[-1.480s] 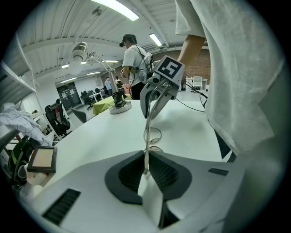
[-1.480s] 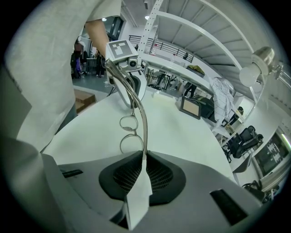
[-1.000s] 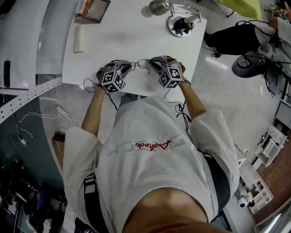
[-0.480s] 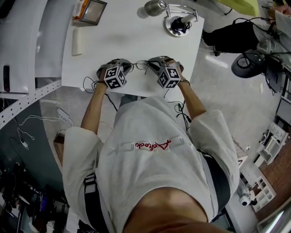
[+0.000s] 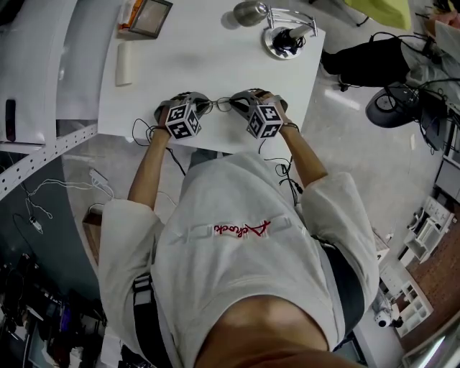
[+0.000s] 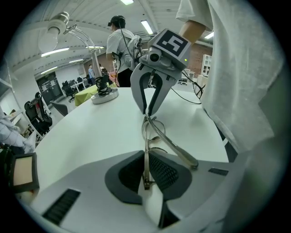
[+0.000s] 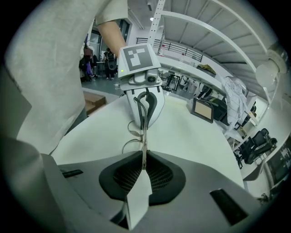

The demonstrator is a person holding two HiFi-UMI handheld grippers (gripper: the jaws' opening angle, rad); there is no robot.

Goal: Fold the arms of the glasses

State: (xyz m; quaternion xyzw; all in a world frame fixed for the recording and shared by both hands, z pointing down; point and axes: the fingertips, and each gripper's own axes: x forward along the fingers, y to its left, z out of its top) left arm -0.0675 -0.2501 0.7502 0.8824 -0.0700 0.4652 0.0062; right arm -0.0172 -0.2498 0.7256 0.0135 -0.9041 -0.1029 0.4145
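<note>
Head view looks down on a white surface point(image 5: 215, 57). The glasses point(image 5: 220, 105) are close to its near edge, about midway along it, strung between the two grippers; whether they touch the surface cannot be told from here. The left gripper point(image 5: 201, 106) meets them from the left end and the right gripper point(image 5: 239, 105) from the right end, so the tips face each other. A round lamp base point(image 5: 286, 39) stands at the far right corner. A small frame point(image 5: 147, 16) and a pale bar point(image 5: 123, 61) lie toward the far left corner, all well apart from the glasses. Left gripper view has its fingers point(image 6: 166, 170) clenched on a thin metal part of the glasses, which runs straight away to the right gripper's tips. One arm point(image 6: 179, 152) slants off to the right, its end lying over the right-hand finger. Right gripper view has its fingers point(image 7: 159, 175) clamped the same way on a thin metal end of the glasses. The wire lens rims point(image 7: 129, 141) curve just beyond, and the left gripper is closed on the far end.
</note>
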